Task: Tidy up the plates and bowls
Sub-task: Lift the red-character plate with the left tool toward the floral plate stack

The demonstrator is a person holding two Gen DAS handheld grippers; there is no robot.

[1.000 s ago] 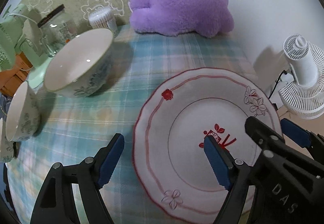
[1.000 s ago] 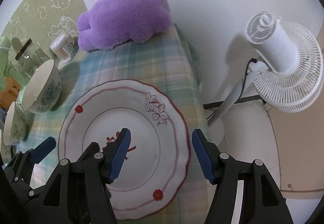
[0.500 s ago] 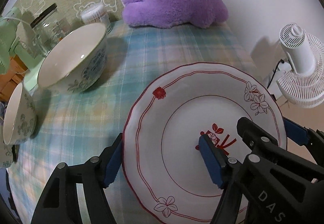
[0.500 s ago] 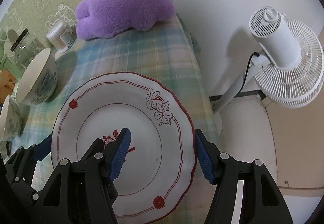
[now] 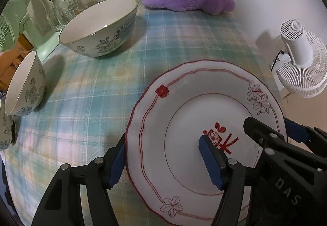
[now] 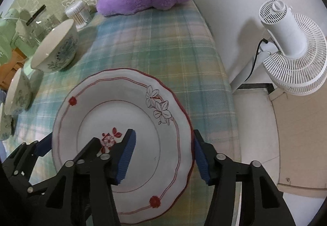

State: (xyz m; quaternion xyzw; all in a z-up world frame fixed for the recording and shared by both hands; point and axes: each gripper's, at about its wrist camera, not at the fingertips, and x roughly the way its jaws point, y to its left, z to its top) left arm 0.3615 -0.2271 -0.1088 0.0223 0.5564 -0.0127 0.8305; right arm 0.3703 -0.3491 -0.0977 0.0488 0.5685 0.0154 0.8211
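I've slid both grippers onto the plate (image 5: 196,130), lower centre on the tabletop (image 5: 163,38); left gripper (image 5: 163,160) and right gripper (image 6: 163,156) jaws straddle opposite rims, closing but still apart, for a balanced two-sided lift.

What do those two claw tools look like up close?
Both are alike: the left gripper and right gripper have black plastic arms joined by silver rivets, tipped with ribbed blue pads. One body carries pale "DAS" lettering. No cables or sleeves show.
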